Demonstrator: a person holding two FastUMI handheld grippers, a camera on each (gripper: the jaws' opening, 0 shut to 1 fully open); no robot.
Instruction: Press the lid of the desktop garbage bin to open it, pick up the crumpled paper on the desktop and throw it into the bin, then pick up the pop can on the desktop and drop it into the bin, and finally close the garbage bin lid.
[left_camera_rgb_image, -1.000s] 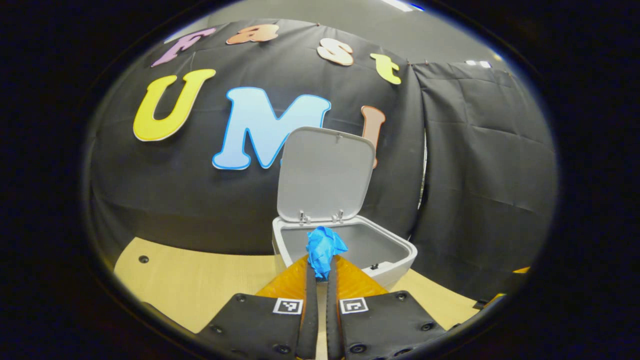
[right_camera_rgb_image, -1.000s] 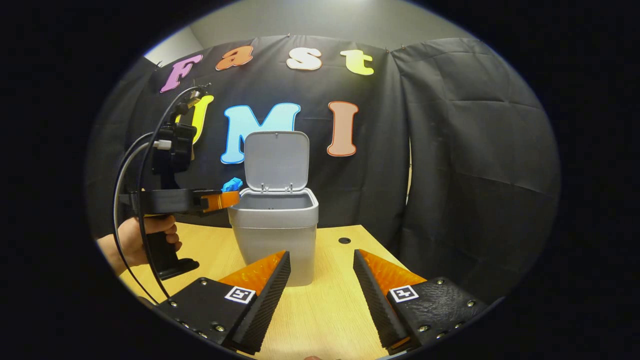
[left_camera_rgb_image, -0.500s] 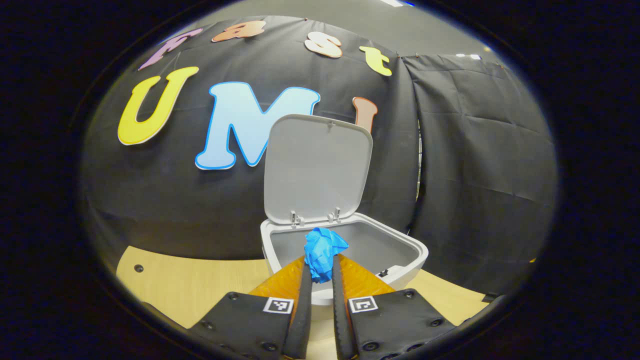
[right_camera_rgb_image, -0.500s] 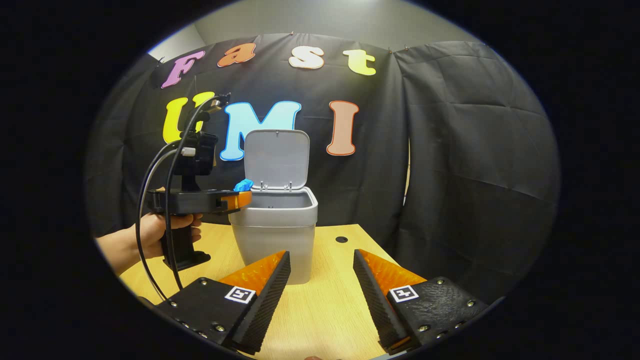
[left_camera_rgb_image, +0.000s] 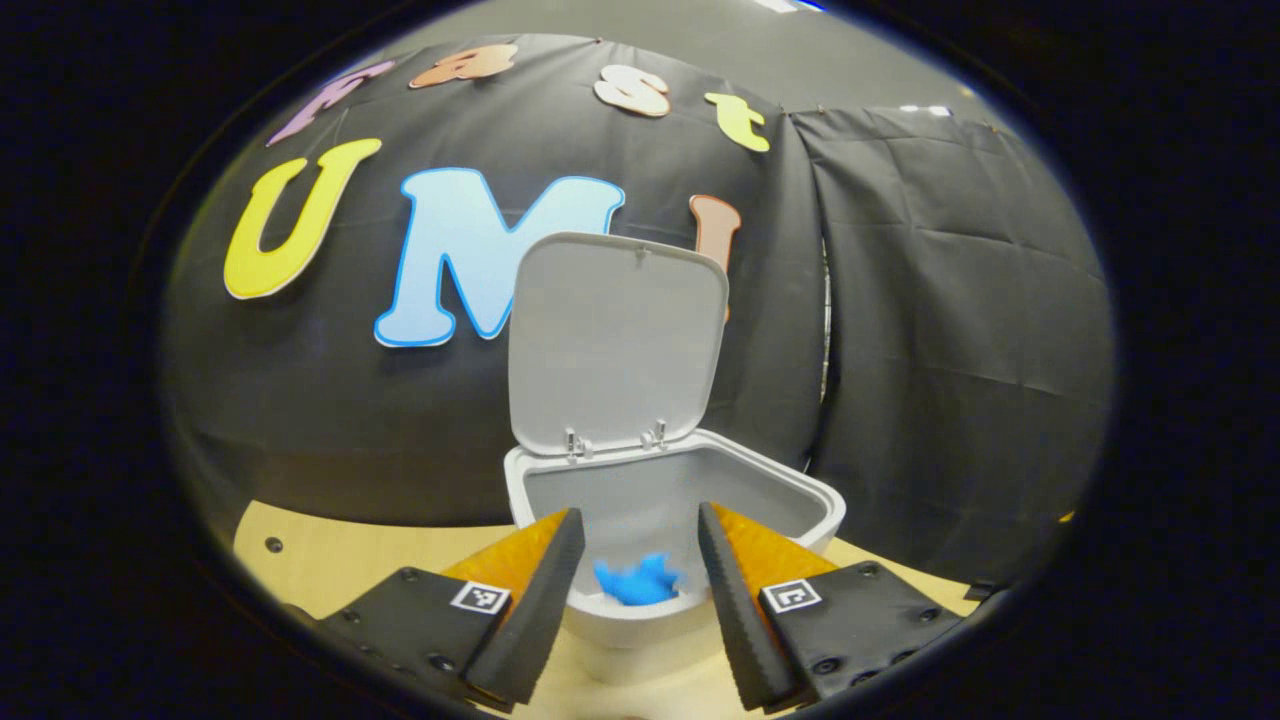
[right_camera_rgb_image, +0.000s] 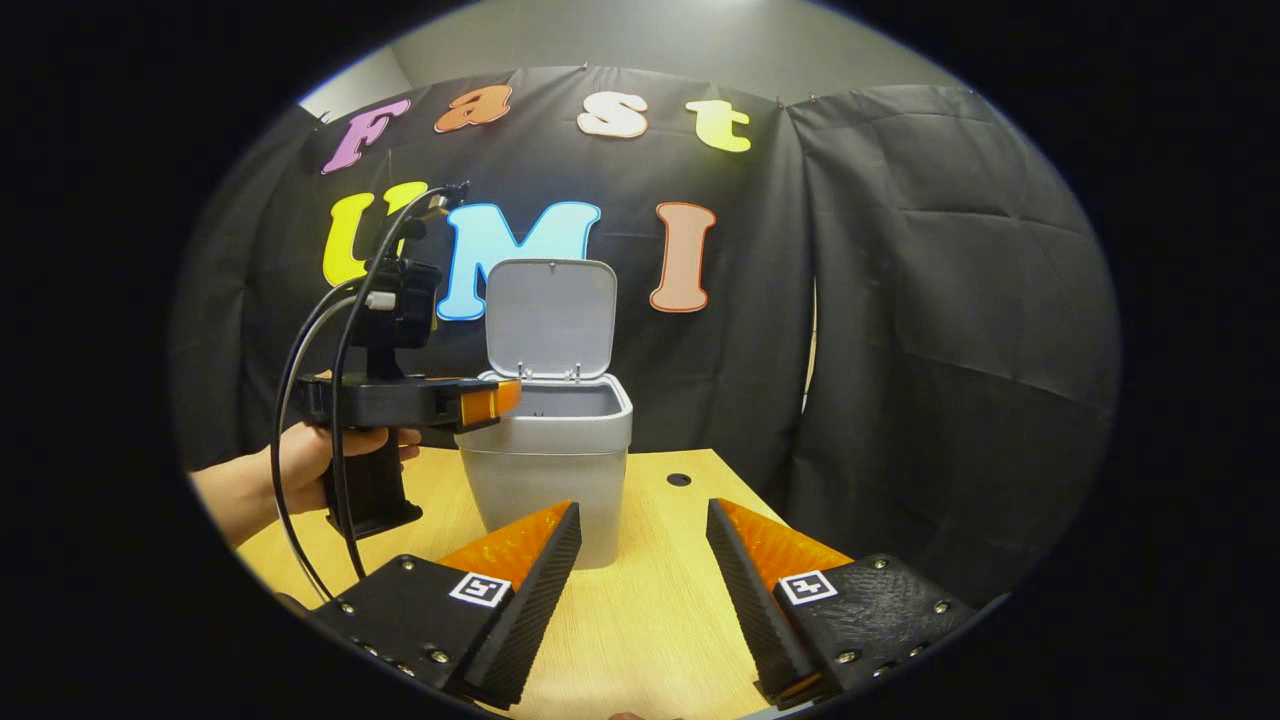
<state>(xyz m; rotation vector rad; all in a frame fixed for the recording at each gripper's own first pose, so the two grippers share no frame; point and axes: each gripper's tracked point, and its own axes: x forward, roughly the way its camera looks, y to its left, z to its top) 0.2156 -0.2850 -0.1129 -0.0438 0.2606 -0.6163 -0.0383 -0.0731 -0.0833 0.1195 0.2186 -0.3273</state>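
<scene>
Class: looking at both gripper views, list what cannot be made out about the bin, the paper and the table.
- Bin interior: right gripper view, hidden by its front wall.
- Blue paper: left gripper view, lower part cut by bin rim.
- Table near edge: both views, cut off by the gripper fingers.

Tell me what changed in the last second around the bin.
The left hand-held gripper opened over the bin and let go of the crumpled paper, which dropped inside. The lid stayed up, and the right hand-held gripper stayed open and low over the table.
</scene>
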